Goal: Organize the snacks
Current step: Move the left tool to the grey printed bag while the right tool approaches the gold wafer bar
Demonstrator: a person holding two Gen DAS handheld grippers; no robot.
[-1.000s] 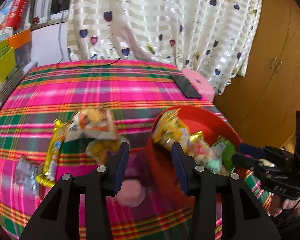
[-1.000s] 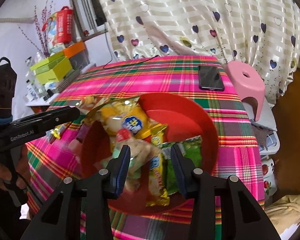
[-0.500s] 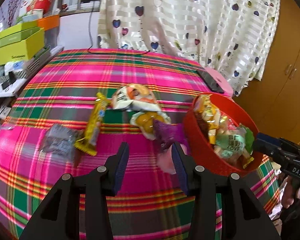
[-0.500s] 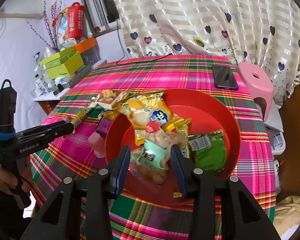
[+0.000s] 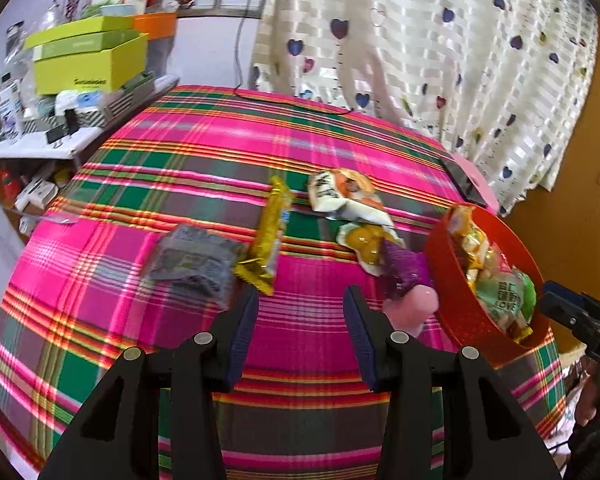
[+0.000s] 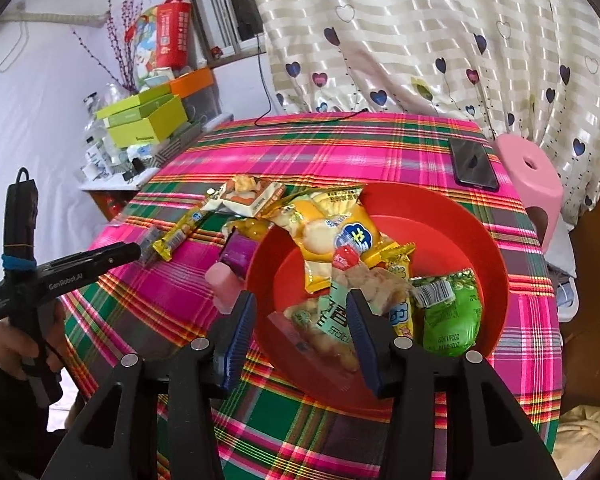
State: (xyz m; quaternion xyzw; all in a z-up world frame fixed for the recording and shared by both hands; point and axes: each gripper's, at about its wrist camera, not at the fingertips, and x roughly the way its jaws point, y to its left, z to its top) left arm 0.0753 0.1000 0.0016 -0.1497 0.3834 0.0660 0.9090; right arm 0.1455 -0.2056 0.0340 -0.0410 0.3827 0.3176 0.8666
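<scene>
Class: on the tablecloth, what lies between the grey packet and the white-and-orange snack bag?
The long yellow snack bar lies between the grey packet and the white-and-orange bag, in the left wrist view.

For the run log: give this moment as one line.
left gripper open, empty | right gripper opening over red bowl | gray packet on table

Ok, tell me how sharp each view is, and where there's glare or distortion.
Left wrist view: motion-blurred, the grey packet and cloth stripes smeared, the purple snack soft; fisheye bends the table edge; black corners. Right wrist view: sharper, print on the green packet readable; glare on the curtain and the glossy wrappers in the red bowl.
</scene>
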